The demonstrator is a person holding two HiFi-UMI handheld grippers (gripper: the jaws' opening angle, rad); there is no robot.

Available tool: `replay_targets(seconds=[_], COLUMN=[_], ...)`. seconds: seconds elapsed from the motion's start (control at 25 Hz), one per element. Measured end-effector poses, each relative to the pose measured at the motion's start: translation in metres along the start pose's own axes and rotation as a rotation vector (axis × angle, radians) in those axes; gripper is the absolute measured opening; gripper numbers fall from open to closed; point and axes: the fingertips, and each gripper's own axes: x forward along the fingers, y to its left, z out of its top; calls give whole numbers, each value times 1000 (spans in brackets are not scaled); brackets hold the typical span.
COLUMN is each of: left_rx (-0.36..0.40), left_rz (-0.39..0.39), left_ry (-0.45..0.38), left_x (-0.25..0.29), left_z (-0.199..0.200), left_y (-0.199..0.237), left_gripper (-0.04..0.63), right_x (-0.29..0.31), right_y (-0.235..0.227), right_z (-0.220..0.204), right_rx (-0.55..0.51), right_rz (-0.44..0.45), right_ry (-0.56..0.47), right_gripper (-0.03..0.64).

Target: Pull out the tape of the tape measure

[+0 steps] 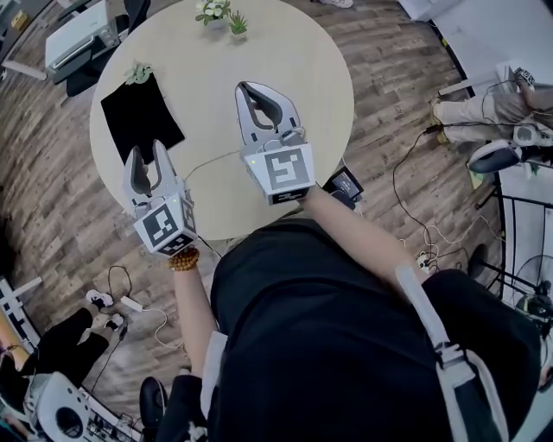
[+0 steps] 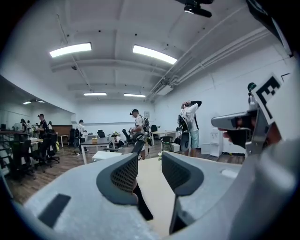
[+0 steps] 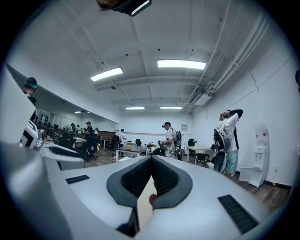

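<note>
Head view, looking steeply down: person stands at near edge of a round table point(image 1: 328, 78), a gripper in each hand, both raised above the tabletop and pointing roughly level toward the far side.

L gripper point(image 1: 145, 155) is over the table's near left edge. Its jaws stand apart w/ nothing between them; the L gripper view shows only bare tabletop in the gap. R gripper point(image 1: 249, 90) is farther in, over mid-table. Its jaw tips are together, and no object can be made out clamped there.

No tape measure is clearly identifiable. Likeliest candidate is a small dark box point(image 1: 346, 183) at the table's near right edge, just beside the R forearm and partly hidden by it. It lies behind and to the right of the R jaw tips, nearer the person than either gripper points. R hand is nearer; L gripper is well apart from it. Its long axis and the tape's exit side can't be read.

Also on the table: black mat point(image 1: 138, 116) at far left, potted plants point(image 1: 225, 15) at far edge.
</note>
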Motion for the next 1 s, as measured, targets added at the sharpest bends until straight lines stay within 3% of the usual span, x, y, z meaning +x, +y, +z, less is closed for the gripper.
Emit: replay_targets(seconds=[0.44,1.0], left_rx=[-4,19], left_rz=[68,49], left_ry=[-71,-76], left_x=[-18,-20], left_z=[9,2], left_y=[-20,-38], left_gripper=[121,103], right_x=[-18,-25], right_y=[27,64], right_z=[-18,-50], right_rx=[-12,-33], right_rz=[21,118], right_ry=[8,75], right_gripper=[0,0])
